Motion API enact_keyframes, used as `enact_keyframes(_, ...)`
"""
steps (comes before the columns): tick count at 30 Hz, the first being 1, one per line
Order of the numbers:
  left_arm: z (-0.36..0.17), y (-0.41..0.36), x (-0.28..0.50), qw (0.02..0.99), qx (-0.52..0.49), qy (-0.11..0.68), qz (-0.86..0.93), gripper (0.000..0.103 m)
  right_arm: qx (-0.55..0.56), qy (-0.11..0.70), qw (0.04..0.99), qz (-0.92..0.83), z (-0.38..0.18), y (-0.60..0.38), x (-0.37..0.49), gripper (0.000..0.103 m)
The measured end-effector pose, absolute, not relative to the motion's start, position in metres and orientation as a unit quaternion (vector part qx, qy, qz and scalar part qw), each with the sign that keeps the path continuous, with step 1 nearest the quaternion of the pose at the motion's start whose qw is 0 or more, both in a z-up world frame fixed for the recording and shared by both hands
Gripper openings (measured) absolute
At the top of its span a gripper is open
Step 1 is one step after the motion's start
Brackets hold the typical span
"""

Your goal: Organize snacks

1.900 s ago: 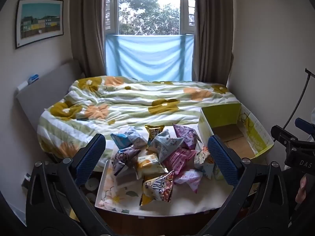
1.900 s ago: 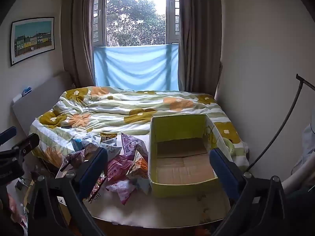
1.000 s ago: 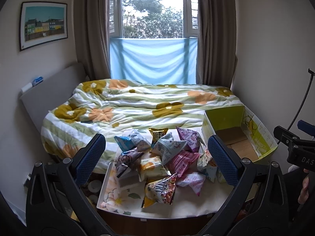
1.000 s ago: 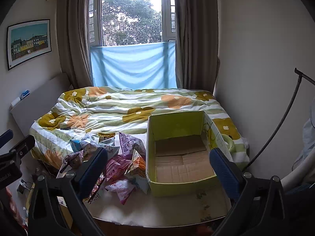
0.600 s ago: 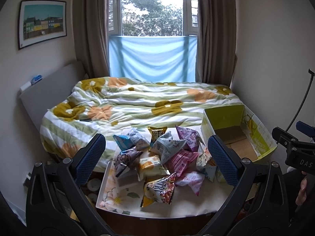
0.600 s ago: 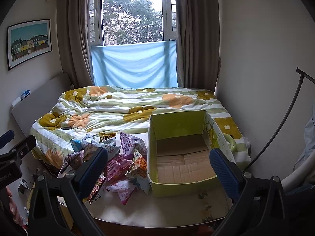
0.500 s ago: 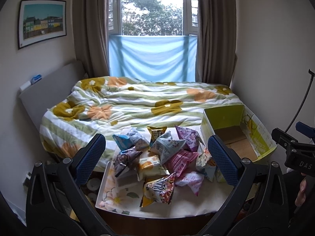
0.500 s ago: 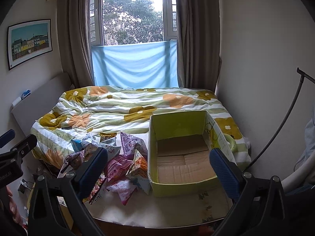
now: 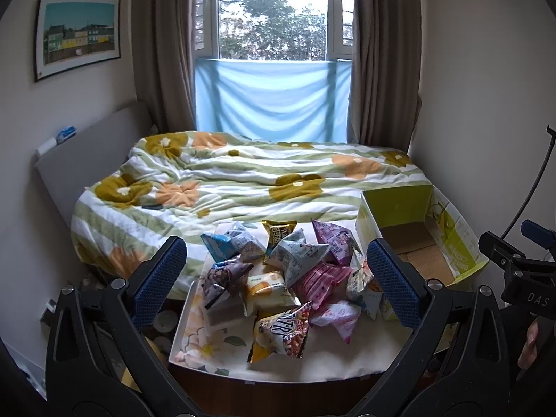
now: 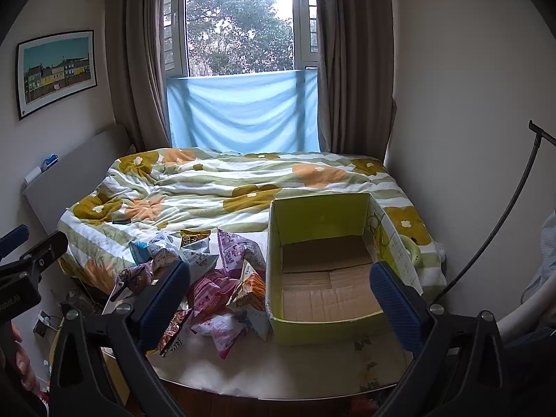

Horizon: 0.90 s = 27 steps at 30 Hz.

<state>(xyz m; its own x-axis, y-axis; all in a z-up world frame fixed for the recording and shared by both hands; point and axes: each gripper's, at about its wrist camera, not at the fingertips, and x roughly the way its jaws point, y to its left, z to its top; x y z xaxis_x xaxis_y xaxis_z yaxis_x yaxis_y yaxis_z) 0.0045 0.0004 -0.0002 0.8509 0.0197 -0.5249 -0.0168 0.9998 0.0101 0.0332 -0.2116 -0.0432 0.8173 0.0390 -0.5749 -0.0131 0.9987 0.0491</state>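
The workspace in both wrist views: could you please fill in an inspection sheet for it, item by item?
Surface: white floral-print table at the foot of the bed.
Job's things: snack packets heaped on the table's left part; open green cardboard box to their right, nothing seen inside it.
Clutter: small items on the floor left of the table, too small to tell.
Grippers: left gripper and right gripper both open, holding nothing, above the table's near edge.
Cables: thin black cable arcing along the right wall.
Surroundings: bed with flowered duvet, curtained window, framed picture on the left wall.
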Motion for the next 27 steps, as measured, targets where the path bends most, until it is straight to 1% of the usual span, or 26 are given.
enact_keyframes(27, 0.0006, 0.0010, 0.0018, 0.962, 0.003, 0.273, 0.011, 0.102, 0.030, 0.303, 0.952, 0.019, -0.0389, -0.2107, 0.0292, 0.103)
